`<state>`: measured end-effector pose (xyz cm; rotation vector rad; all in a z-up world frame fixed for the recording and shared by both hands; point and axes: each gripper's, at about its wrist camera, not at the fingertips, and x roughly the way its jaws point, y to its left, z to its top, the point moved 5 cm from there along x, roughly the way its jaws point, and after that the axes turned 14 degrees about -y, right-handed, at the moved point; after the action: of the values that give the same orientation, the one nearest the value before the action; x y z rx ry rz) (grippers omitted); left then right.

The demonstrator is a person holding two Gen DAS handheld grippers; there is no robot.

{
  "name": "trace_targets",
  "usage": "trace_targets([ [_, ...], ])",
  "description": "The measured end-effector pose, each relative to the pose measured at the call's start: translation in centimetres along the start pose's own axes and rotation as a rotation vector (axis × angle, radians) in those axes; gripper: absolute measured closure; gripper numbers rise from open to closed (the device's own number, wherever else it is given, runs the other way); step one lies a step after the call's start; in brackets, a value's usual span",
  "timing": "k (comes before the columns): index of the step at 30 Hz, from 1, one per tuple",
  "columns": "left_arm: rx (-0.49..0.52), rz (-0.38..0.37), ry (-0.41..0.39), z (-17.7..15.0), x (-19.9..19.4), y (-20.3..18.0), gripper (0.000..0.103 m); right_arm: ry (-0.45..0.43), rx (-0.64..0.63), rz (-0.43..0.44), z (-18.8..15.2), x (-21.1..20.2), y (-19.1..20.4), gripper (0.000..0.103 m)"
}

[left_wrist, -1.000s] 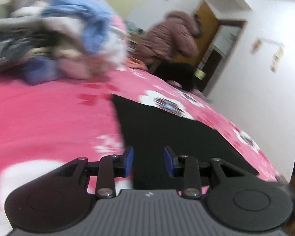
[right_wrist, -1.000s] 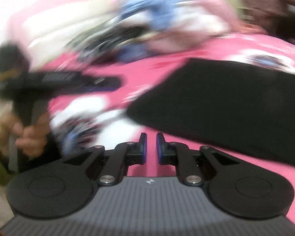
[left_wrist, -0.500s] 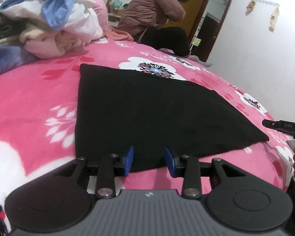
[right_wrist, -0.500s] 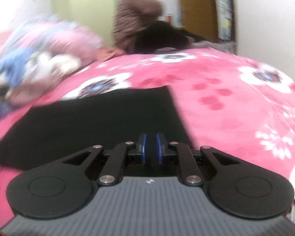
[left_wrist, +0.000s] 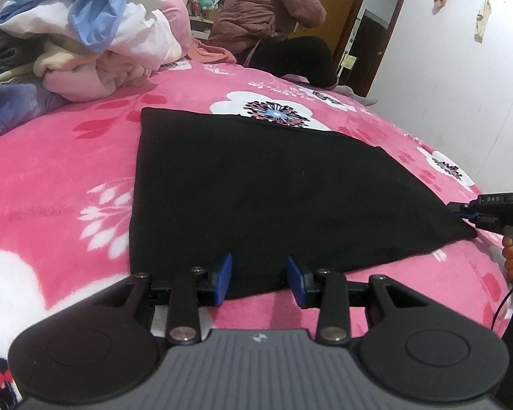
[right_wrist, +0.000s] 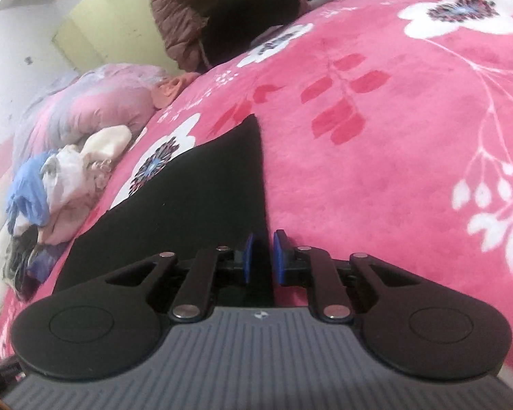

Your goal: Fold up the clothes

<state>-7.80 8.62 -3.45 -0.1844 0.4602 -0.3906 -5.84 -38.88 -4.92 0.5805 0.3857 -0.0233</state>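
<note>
The bed (left_wrist: 51,177), under its pink flowered blanket, carries everything, because I need a broad soft surface to spread cloth flat. Ahead of both my tools lies the black garment (left_wrist: 256,188), smoothed out so its edges are easy to pick up for a fold. Beyond my left tool and off to its left sits the pile of unfolded clothes (left_wrist: 85,34), kept well apart so it does not tangle with the piece in hand. A person in a puffy jacket (left_wrist: 266,7) sits at the far edge of the bed, away from my work.

My left tool (left_wrist: 259,278) hovers at the near hem with its blue pads apart, straddling the hem but pressing on nothing; I judge it is lined up to pinch that edge. My right tool (right_wrist: 262,256) is at the garment's right-hand corner, jaws closing to a narrow gap. The black edge runs up between its pads (right_wrist: 279,256), though I cannot tell for sure that they grip it yet.
</note>
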Motion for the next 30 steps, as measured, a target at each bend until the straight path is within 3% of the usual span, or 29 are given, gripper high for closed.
trace_targets([
  [3,0.008,0.002,0.004,0.0,0.0,-0.1,0.065,-0.013,-0.044,-0.003,-0.1,-0.5,0.3,0.101],
  [12,0.024,0.007,0.011,0.1,0.1,-0.2,0.065,-0.051,0.001,-0.020,0.5,-0.5,-0.9,0.102],
  [15,0.025,0.007,0.011,0.1,0.2,-0.2,0.065,-0.061,-0.041,-0.109,0.6,-0.6,-1.5,0.102],
  [17,0.025,0.006,0.010,0.1,0.2,-0.2,0.065,-0.066,-0.012,-0.116,0.6,-0.8,-2.1,0.103],
  [21,0.030,0.004,0.010,0.1,0.2,-0.1,0.065,-0.110,-0.053,-0.073,0.8,-2.9,-1.0,0.100],
  [26,0.036,0.002,0.009,0.1,0.2,-0.1,0.065,-0.058,-0.238,0.077,-1.4,-4.4,3.4,0.099],
  [29,0.041,-0.002,0.005,0.0,0.1,-0.1,0.065,0.020,-0.282,-0.036,-2.6,-3.6,2.1,0.103],
  [30,0.042,-0.004,0.004,0.0,0.1,-0.1,0.065,0.005,-0.259,-0.074,-2.2,-4.2,1.5,0.103],
])
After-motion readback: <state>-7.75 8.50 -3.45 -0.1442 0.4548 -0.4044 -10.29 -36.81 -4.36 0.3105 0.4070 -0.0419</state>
